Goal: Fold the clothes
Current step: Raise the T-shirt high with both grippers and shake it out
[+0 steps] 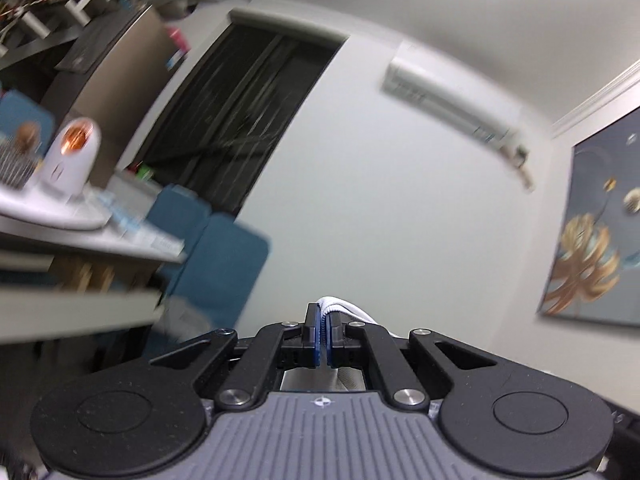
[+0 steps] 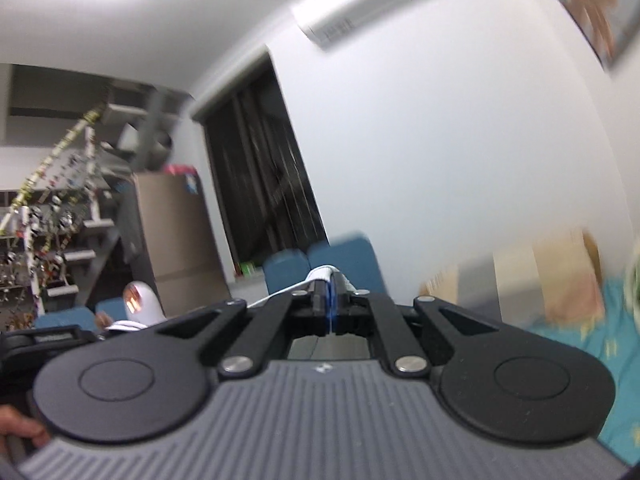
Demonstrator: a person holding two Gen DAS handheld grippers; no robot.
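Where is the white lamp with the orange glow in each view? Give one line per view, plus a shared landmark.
Left wrist: lamp at the left edge, on a grey table.
Right wrist: lamp lower left, just above the tool's black body.
Shared landmark: the dark doorway.

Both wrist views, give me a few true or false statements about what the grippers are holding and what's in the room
1. The left gripper is shut on white fabric. True.
2. The right gripper stands wide open and empty. False: it is shut on white fabric.
3. Both grippers point down at a table. False: both look out across the room at a white wall.
4. An air conditioner is mounted high on that wall. True.
5. The chairs are red. False: they are blue.
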